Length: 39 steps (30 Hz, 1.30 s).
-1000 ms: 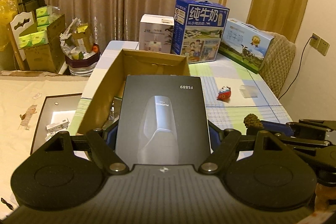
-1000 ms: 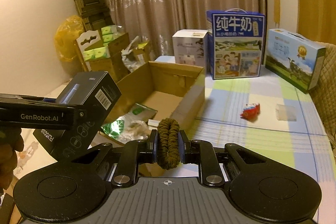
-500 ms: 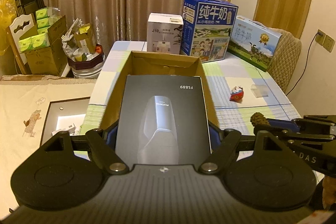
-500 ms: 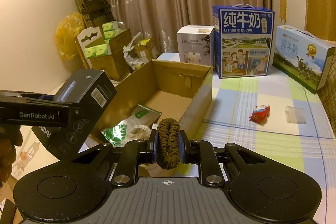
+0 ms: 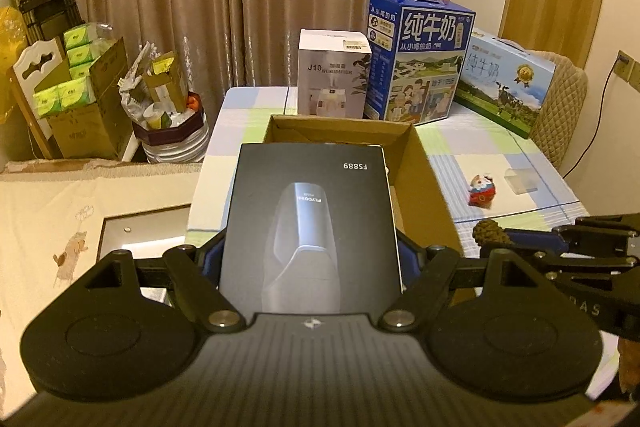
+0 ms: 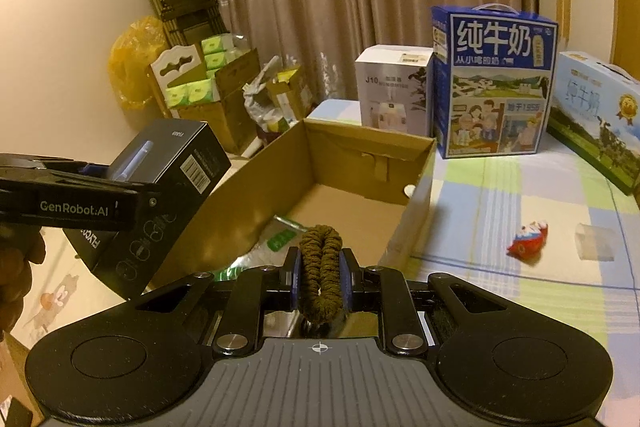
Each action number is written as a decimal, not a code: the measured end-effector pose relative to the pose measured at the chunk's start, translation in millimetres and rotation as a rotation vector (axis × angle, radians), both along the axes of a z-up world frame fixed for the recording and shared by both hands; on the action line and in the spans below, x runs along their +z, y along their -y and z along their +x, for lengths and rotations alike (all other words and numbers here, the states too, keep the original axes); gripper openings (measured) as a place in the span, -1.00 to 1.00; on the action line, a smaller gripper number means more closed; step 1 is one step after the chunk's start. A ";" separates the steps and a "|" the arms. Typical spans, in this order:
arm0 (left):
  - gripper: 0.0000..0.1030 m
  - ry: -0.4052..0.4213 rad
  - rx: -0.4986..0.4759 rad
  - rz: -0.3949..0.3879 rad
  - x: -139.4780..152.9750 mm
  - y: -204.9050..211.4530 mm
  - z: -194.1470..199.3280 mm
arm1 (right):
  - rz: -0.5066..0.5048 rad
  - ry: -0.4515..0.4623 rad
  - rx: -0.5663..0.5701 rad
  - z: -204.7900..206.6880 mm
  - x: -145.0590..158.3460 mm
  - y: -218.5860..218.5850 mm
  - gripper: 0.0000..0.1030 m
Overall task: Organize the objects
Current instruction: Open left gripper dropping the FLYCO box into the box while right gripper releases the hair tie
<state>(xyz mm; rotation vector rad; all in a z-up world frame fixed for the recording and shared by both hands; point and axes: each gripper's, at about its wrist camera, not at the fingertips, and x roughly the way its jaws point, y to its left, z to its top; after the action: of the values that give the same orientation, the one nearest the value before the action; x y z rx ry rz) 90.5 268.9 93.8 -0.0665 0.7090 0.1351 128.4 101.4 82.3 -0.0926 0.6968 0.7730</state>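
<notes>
My left gripper (image 5: 311,259) is shut on a black shaver box (image 5: 312,223) marked FS889, held in the air before the near end of an open cardboard box (image 5: 424,163). The right wrist view shows that black box (image 6: 176,167) to the left of the cardboard box (image 6: 416,199), clamped by the left gripper (image 6: 104,183). My right gripper (image 6: 320,279) is shut on a brown braided rope loop (image 6: 320,267), above the cardboard box's near end. The loop (image 5: 488,233) also appears at the right of the left wrist view. Green and white packets (image 6: 280,239) lie inside the cardboard box.
On the checked tablecloth (image 6: 500,207) lie a small red toy (image 6: 528,239) and a clear plastic piece (image 6: 596,241). A white humidifier box (image 6: 394,87), a blue milk carton (image 6: 494,79) and a second milk case (image 6: 596,115) stand at the back. Boxes and a bin (image 5: 172,131) crowd the floor left.
Both grippers have drawn back and up from the table with their loads; the cardboard box now looks farther away and more of the table shows. Both grips are unchanged.
</notes>
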 end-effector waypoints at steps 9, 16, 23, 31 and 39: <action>0.49 -0.021 -0.027 0.016 -9.4 -10.7 36.8 | 0.007 -0.016 -0.012 25.6 -1.8 -17.1 -0.68; 0.68 -0.031 -0.019 0.001 -21.0 -14.4 47.8 | 0.011 -0.044 -0.018 27.0 -9.4 -15.8 -0.68; 0.72 -0.029 0.017 -0.004 -21.0 -19.6 33.4 | 0.027 -0.076 -0.025 25.8 -13.4 -9.8 -0.68; 0.76 -0.005 0.040 -0.007 -11.5 -21.0 18.7 | 0.126 -0.127 0.006 30.3 -1.4 -8.2 -0.64; 0.79 0.011 0.066 -0.016 -8.5 -21.7 6.8 | 0.202 -0.144 -0.002 31.9 0.8 1.4 0.28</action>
<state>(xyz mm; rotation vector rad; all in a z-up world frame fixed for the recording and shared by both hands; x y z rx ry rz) 97.3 290.6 85.4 -0.1057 0.6973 0.1920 160.3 100.0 83.1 0.1488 0.7507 0.8503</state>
